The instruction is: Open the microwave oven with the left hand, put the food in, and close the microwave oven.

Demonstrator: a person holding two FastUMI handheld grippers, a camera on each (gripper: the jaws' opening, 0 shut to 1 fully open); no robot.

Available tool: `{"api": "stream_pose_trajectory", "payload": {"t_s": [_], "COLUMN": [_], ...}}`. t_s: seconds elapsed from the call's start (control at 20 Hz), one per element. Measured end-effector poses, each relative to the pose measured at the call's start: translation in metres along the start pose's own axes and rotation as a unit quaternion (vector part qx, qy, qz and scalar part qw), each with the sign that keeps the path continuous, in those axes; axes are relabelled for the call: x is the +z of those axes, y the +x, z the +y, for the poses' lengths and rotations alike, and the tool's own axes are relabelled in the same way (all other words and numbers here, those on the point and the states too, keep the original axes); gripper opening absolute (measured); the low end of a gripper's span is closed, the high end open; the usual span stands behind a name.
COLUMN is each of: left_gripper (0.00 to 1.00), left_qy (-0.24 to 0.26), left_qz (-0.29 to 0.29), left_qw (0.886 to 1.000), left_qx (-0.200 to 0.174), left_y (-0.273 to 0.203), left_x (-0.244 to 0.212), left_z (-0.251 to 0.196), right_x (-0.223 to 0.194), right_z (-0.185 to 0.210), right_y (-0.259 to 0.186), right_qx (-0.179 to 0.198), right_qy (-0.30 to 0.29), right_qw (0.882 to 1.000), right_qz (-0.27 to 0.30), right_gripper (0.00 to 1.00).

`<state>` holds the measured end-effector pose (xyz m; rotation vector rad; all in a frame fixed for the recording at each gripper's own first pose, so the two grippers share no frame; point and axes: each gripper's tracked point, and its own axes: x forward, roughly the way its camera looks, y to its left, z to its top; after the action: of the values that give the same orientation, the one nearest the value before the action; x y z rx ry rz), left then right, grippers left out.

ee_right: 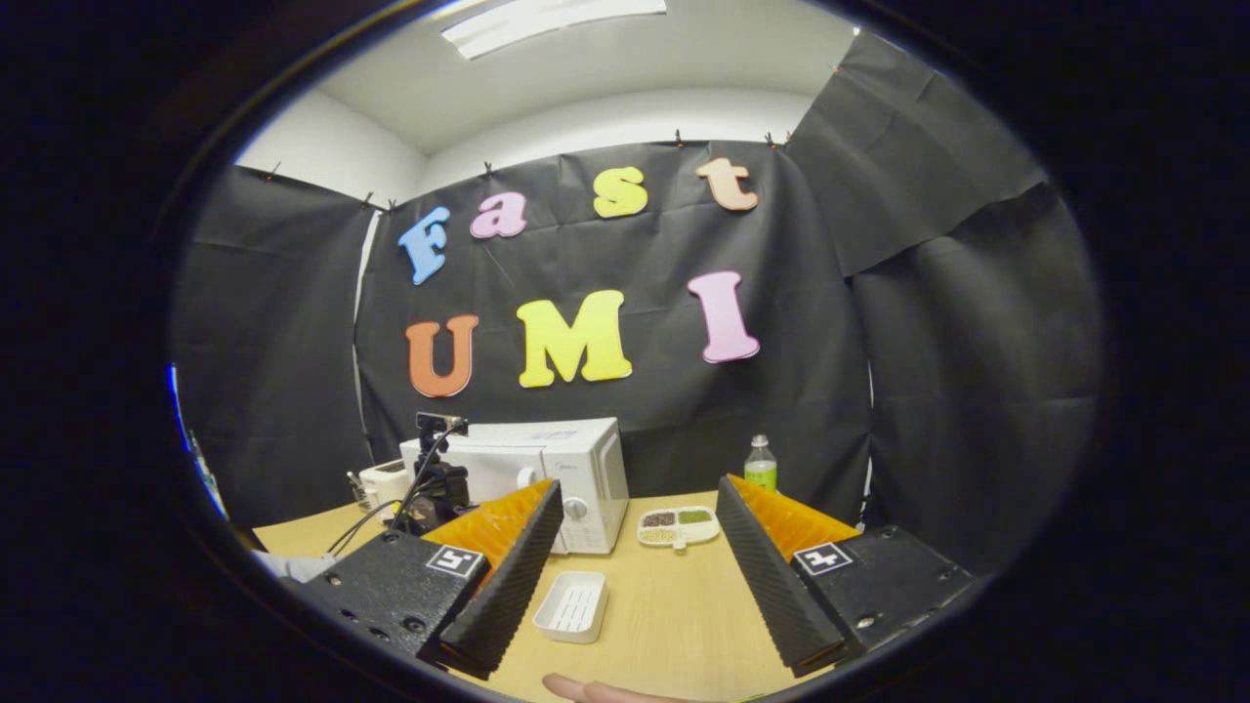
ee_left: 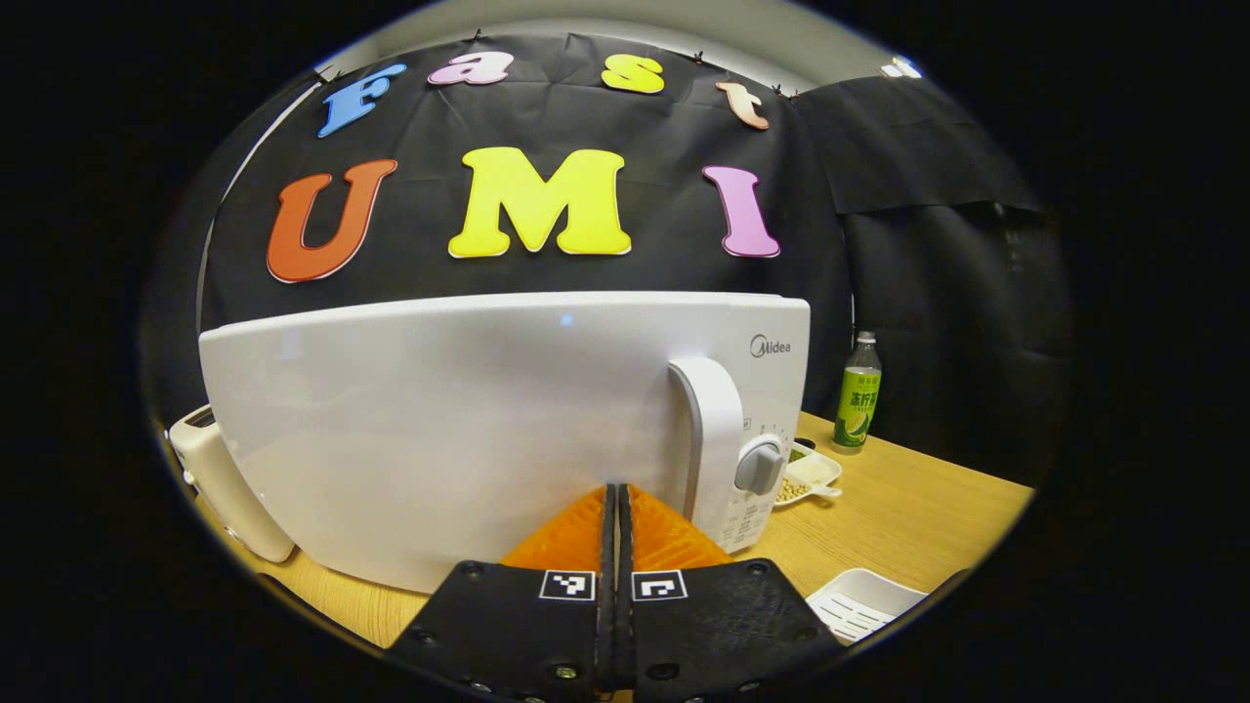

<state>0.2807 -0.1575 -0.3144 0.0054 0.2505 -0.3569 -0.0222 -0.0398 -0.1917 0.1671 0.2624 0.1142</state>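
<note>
The white microwave [ee_left: 469,430] stands close ahead in the left gripper view, door closed, with its upright handle [ee_left: 705,430] and grey knob [ee_left: 759,467] at the right. My left gripper [ee_left: 617,490] is shut with nothing in it, just short of the door and left of the handle. A white divided dish of beans and grains [ee_right: 679,525] lies on the table to the right of the microwave [ee_right: 547,469]. My right gripper [ee_right: 640,493] hangs wide open and empty, well back from the table. The left gripper [ee_right: 435,488] appears before the microwave's door.
An empty white ridged tray [ee_right: 574,605] lies on the wooden table [ee_right: 684,615] nearer me. A green bottle [ee_right: 761,464] stands at the back right. A small white appliance [ee_left: 220,478] sits left of the microwave. A fingertip [ee_right: 586,688] shows at the bottom edge.
</note>
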Motion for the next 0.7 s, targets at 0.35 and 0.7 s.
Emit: {"api": "stream_pose_trajectory", "payload": {"t_s": [0.35,0.7], "left_gripper": [0.0,0.0], "left_qy": [0.002,0.028], "left_qz": [-0.001,0.071], "left_qw": [1.0,0.996], "left_qx": [0.0,0.04], "left_y": [0.002,-0.024], "left_x": [0.002,-0.028], "left_z": [-0.004,0.018], "right_x": [-0.009,-0.006], "right_z": [-0.008,-0.004], "right_y": [0.001,-0.012], "right_qx": [-0.009,-0.021], "right_qy": [0.005,0.001], "right_qw": [1.0,1.0], "right_qz": [0.012,0.011], "right_gripper": [1.0,1.0]}}
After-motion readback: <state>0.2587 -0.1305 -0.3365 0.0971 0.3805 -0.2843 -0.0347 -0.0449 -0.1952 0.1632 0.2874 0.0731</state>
